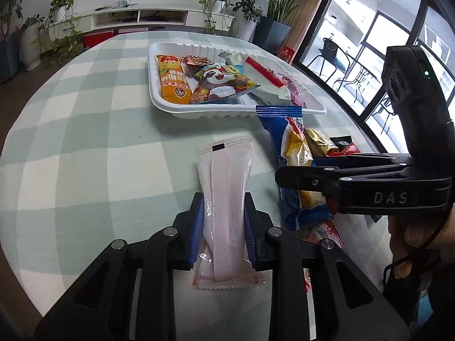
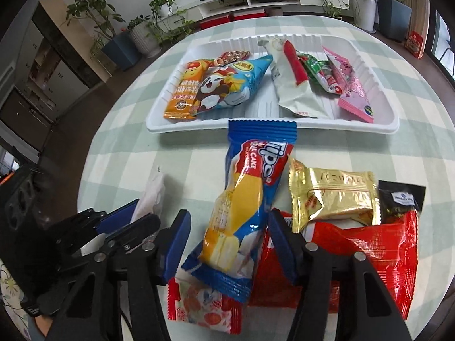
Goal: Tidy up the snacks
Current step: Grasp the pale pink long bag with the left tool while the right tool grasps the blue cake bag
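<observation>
My left tongs (image 1: 224, 224) held the pink packet (image 1: 226, 199) low over the bench (image 1: 85, 142). My right tongs (image 2: 227, 241) stood wide around the blue cake (image 2: 244, 199); the tray (image 2: 384, 126) was at 12 o'clock.

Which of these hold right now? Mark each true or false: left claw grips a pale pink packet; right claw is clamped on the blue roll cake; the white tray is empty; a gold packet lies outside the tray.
1. The left claw grips a pale pink packet. True.
2. The right claw is clamped on the blue roll cake. False: its fingers stand open on either side of it.
3. The white tray is empty. False: it holds several snacks.
4. A gold packet lies outside the tray. True.
</observation>
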The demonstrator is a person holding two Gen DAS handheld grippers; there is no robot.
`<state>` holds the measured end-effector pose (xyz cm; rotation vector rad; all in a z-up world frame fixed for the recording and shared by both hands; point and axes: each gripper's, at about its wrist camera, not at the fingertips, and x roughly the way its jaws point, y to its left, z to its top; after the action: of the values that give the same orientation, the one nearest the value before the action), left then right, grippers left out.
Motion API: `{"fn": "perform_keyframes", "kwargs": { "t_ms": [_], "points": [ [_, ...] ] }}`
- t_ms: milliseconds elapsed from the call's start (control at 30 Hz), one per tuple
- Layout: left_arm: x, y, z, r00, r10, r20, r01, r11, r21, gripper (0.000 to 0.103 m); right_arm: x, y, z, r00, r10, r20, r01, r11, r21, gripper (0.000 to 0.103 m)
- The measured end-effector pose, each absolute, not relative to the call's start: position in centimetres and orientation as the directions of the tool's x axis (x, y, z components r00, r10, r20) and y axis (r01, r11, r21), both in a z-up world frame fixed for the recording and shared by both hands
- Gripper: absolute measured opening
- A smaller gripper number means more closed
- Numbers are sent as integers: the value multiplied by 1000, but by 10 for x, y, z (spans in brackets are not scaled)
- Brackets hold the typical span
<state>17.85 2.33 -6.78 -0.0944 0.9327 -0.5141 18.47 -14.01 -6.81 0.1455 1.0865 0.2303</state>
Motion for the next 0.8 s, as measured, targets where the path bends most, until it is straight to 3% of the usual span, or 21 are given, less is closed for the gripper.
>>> {"fn": "perform_keyframes", "kwargs": {
  "t_ms": [100,267,300,367,800],
  "points": [
    [178,24,-68,484,-465,-741,381,874,-300,24,187,-134,-71,447,210,-869,-139,977,165,48],
    [177,23,-69,485,-468,-739,382,873,-302,24,183,-124,-74,475,146,-868,-187,980,63,42],
    [177,23,-69,486,-469,-738,382,873,-303,24,182,-122,-74,483,130,-866,-192,981,40,33],
    [177,24,-68,488,-471,-735,381,873,-306,24,181,-124,-73,485,150,-861,-196,979,60,29],
    [176,28,-64,507,-488,-711,374,867,-329,24,161,-138,-51,525,321,-788,-201,947,251,29]
  ]
}}
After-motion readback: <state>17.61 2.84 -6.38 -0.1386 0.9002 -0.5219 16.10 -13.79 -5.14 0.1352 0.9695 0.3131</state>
